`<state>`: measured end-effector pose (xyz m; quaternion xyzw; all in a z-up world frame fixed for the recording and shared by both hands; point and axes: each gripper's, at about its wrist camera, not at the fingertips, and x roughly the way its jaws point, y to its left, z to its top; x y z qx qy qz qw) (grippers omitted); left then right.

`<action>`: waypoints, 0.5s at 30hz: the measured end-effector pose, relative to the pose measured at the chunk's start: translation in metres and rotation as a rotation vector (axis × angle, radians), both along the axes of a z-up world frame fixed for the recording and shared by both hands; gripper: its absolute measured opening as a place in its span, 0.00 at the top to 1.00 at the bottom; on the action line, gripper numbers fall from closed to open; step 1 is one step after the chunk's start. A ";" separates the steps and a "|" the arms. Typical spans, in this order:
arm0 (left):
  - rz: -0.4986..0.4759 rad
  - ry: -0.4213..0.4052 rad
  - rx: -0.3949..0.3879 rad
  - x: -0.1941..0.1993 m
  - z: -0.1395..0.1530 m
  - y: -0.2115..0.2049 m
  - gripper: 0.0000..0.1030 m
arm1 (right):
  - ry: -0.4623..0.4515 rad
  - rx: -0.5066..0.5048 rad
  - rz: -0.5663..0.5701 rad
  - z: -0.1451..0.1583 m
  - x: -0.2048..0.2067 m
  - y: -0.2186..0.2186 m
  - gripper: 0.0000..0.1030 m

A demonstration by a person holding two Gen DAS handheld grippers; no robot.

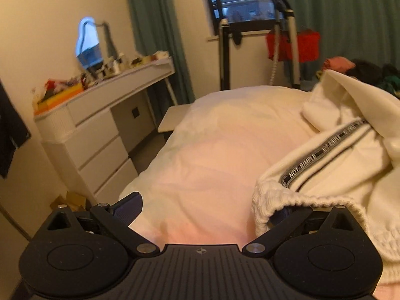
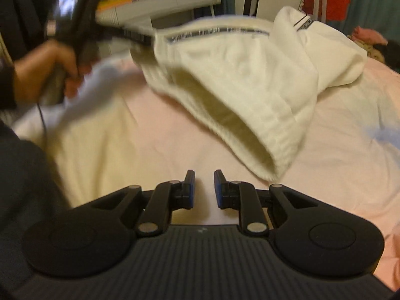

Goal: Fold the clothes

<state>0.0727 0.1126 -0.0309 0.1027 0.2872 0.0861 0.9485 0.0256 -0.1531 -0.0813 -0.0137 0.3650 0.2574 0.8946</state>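
A white garment [image 1: 345,155] with an elastic ribbed waistband and a black "NOT SIMPLE" side stripe lies on the pale pink bed [image 1: 212,155]. My left gripper [image 1: 205,207] is open wide; the waistband is draped over its right finger [image 1: 282,215], and its left finger [image 1: 130,205] is bare. In the right wrist view the garment [image 2: 250,75] hangs lifted off the bed from the left gripper [image 2: 140,37], its waistband opening facing me. My right gripper [image 2: 203,185] is empty, jaws slightly apart, low over the bed [image 2: 155,135] just before the waistband.
A white dresser [image 1: 100,130] with clutter and a mirror stands left of the bed. A garment steamer stand [image 1: 290,37] and red item [image 1: 307,45] are by the window. A pile of other clothes [image 1: 362,70] lies at the bed's far right.
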 end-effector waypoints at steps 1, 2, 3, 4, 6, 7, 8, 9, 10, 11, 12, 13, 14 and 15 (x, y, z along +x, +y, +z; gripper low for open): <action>-0.016 0.007 -0.007 -0.003 0.002 -0.001 0.02 | -0.001 0.041 0.011 0.007 -0.001 -0.005 0.80; -0.033 0.019 -0.024 -0.004 0.003 -0.002 0.01 | -0.014 0.083 0.030 0.016 -0.004 -0.010 0.80; -0.056 0.032 -0.052 -0.008 0.006 0.000 0.01 | -0.042 0.133 0.053 0.028 -0.009 -0.012 0.80; -0.069 0.039 -0.074 -0.015 0.009 0.002 0.01 | -0.076 0.187 0.077 0.040 -0.013 -0.015 0.80; -0.077 0.040 -0.107 -0.029 0.015 0.005 0.00 | -0.132 0.278 0.076 0.054 -0.016 -0.022 0.80; -0.073 0.035 -0.135 -0.032 0.019 0.009 0.00 | -0.153 0.308 0.048 0.058 -0.014 -0.026 0.80; -0.069 0.029 -0.168 -0.034 0.022 0.014 0.00 | -0.175 0.339 0.021 0.062 -0.011 -0.030 0.80; -0.064 0.022 -0.202 -0.036 0.026 0.019 0.00 | -0.182 0.329 -0.014 0.061 -0.005 -0.030 0.80; -0.053 0.019 -0.245 -0.039 0.029 0.024 0.00 | -0.184 0.301 -0.051 0.057 0.003 -0.029 0.80; -0.042 0.019 -0.294 -0.040 0.032 0.030 0.00 | -0.152 0.278 -0.091 0.047 0.013 -0.029 0.80; -0.031 0.019 -0.344 -0.040 0.034 0.035 0.00 | -0.107 0.258 -0.132 0.035 0.024 -0.028 0.80; -0.024 0.019 -0.393 -0.039 0.035 0.040 0.00 | -0.061 0.237 -0.173 0.023 0.035 -0.027 0.82; -0.020 0.021 -0.440 -0.038 0.035 0.044 0.00 | 0.009 0.223 -0.192 0.008 0.044 -0.026 0.82; -0.016 0.022 -0.487 -0.036 0.036 0.049 0.00 | 0.088 0.211 -0.200 -0.008 0.053 -0.023 0.83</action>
